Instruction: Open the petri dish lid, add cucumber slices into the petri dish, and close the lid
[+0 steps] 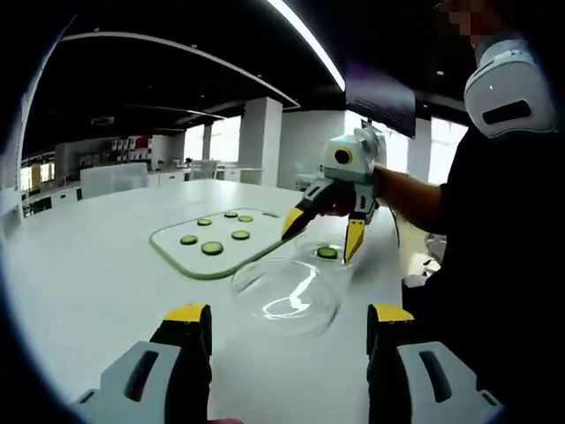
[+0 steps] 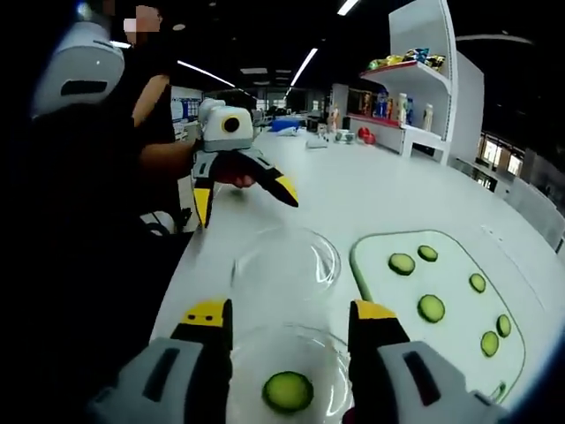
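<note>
In the right gripper view, the right gripper (image 2: 287, 327) hangs released, jaws spread over the petri dish (image 2: 287, 371), which holds 1 cucumber slice (image 2: 288, 390). Just beyond, the clear lid (image 2: 284, 265) lies on the white table (image 2: 371, 185). Right of it, a cutting board (image 2: 446, 305) carries 6 slices. Farther off, the left gripper (image 2: 243, 196) is also released, gripping nothing.
</note>
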`<state>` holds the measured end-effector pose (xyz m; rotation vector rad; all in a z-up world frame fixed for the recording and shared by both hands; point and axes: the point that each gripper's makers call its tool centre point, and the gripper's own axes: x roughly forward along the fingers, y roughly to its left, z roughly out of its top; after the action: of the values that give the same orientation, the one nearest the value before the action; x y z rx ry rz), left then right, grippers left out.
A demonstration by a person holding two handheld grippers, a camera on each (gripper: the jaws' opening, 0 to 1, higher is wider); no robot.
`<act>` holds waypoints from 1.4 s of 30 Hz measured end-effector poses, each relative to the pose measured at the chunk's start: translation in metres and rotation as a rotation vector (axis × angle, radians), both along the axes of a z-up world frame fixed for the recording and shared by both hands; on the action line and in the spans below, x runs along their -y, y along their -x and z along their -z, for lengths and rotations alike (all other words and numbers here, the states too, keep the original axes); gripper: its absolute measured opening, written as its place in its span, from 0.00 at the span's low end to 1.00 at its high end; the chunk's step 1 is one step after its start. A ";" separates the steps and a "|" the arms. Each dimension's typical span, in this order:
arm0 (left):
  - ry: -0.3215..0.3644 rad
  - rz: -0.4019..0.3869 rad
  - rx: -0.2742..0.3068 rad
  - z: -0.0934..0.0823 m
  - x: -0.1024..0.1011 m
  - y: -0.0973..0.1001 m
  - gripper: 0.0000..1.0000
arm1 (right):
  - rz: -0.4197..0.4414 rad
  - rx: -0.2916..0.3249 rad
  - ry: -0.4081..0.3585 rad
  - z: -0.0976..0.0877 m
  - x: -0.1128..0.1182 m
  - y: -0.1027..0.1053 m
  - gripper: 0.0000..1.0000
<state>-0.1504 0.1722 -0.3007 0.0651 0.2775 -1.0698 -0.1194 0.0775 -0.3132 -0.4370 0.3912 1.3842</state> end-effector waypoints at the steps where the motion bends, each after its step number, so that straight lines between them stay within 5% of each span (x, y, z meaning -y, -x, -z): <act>1: -0.004 0.006 0.004 0.000 0.000 -0.002 0.71 | -0.004 0.001 0.003 0.002 -0.002 -0.001 0.53; 30: -0.125 0.171 0.022 0.028 0.028 -0.013 0.66 | -0.115 0.021 0.031 0.019 -0.033 0.004 0.54; 42: -0.136 0.147 0.036 0.031 0.035 -0.019 0.60 | -0.123 0.021 0.014 0.023 -0.034 -0.001 0.54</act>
<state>-0.1311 0.1368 -0.3316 0.2297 0.3167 -1.1932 -0.1186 0.1118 -0.3363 -0.4927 0.3620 1.4958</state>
